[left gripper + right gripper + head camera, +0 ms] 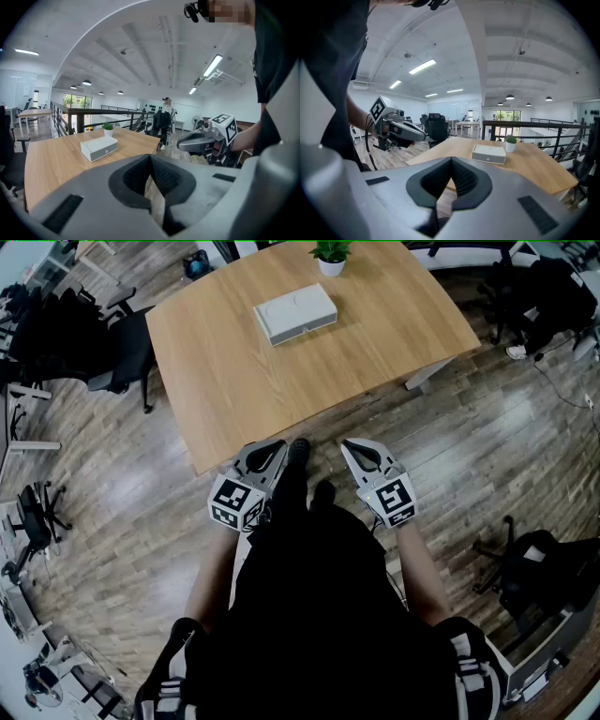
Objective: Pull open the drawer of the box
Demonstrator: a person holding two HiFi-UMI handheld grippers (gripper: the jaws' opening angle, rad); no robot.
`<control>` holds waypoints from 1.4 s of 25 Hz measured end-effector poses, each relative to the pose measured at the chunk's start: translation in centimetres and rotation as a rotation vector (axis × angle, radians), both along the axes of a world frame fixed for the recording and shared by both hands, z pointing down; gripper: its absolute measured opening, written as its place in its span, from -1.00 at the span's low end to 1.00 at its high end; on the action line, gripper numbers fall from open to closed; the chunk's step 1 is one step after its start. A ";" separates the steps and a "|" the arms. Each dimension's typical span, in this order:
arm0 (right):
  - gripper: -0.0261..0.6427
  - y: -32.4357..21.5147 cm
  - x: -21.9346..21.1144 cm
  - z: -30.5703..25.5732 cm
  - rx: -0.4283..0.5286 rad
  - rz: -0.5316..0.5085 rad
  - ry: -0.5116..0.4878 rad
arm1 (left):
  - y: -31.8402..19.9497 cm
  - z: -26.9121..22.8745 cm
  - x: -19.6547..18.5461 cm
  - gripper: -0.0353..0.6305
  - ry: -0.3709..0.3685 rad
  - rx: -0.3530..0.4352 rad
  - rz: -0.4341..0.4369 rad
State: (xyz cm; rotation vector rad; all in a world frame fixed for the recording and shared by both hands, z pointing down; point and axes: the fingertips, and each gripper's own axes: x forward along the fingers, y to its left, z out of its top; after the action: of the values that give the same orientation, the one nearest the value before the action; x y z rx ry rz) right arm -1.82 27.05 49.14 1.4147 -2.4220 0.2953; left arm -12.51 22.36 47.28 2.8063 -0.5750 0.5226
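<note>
Left gripper (267, 452) and right gripper (361, 452), both with jaws together and empty, hung off the near edge of the light wooden surface (234, 371); the pale grey rectangular box (295, 313) lay on it, well apart from them, its drawer apparently shut.
</note>
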 end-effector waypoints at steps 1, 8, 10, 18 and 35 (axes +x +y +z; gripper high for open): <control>-0.85 0.0 0.0 -0.5 0.006 0.008 -0.002 | 0.2 -0.1 0.1 -0.83 0.005 0.000 0.001; -0.85 0.8 -0.1 -1.4 0.022 0.025 0.004 | 1.4 -0.4 -0.4 -0.83 0.016 -0.002 -0.003; -0.85 0.8 -0.2 -1.4 0.024 0.025 0.005 | 1.5 -0.4 -0.6 -0.83 0.012 0.000 -0.002; -0.85 1.1 0.4 -1.4 0.034 0.040 -0.024 | 1.1 -0.6 -0.6 -0.83 0.006 0.011 0.001; -0.85 -2.4 0.6 0.2 -0.021 0.059 0.041 | -2.6 -0.4 -1.2 -0.83 0.022 -0.004 -0.008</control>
State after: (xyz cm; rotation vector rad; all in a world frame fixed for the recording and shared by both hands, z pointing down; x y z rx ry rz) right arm -1.21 24.67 49.37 1.4705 -2.3405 0.3018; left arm -13.73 19.75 46.85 2.8010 -0.5802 0.4903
